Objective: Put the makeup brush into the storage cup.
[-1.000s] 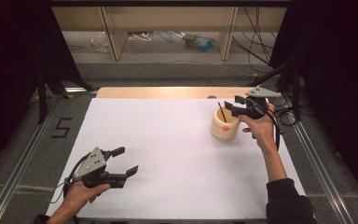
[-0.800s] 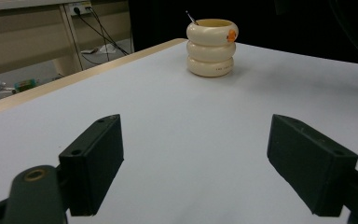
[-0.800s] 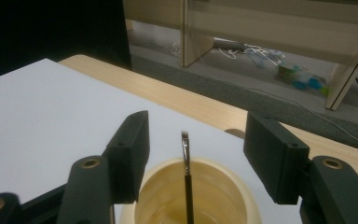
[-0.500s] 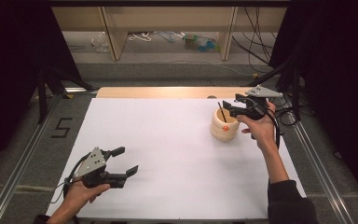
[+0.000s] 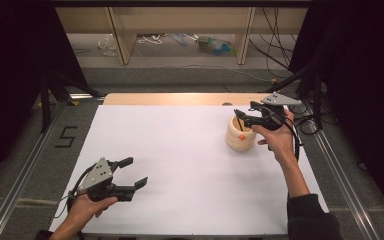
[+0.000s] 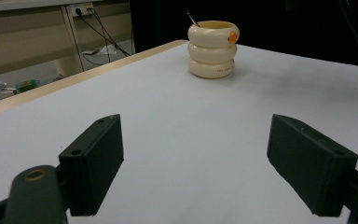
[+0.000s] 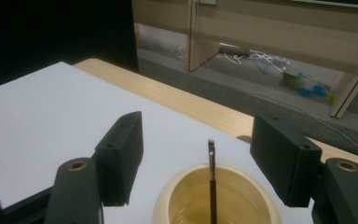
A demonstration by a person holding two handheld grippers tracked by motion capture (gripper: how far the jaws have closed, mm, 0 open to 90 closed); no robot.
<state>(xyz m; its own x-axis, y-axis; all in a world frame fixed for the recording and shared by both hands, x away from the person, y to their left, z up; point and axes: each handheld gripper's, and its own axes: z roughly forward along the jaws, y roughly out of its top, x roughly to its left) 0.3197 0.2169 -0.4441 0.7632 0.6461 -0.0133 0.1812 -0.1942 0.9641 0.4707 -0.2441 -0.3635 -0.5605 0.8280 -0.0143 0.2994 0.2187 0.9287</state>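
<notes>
White-covered table (image 5: 180, 165), cream ringed pot (image 5: 240, 136) on it.

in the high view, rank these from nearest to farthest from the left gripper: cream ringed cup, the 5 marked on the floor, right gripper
1. The 5, on the floor left of the table, just beyond the left gripper.
2. Cream ringed cup, far right on the table.
3. Right gripper, above the cup's far side.

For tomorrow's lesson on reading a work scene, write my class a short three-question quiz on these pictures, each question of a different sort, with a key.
1. True or false: the right gripper grips the thin dark pen.
2. The cream ringed pen holder stands on: A) white table sheet; B) floor; C) shelf.
3. Fill in: the left gripper has its jaws ____.

Key
1. False: the pen stands between open jaws, untouched.
2. A.
3. Open.
</notes>
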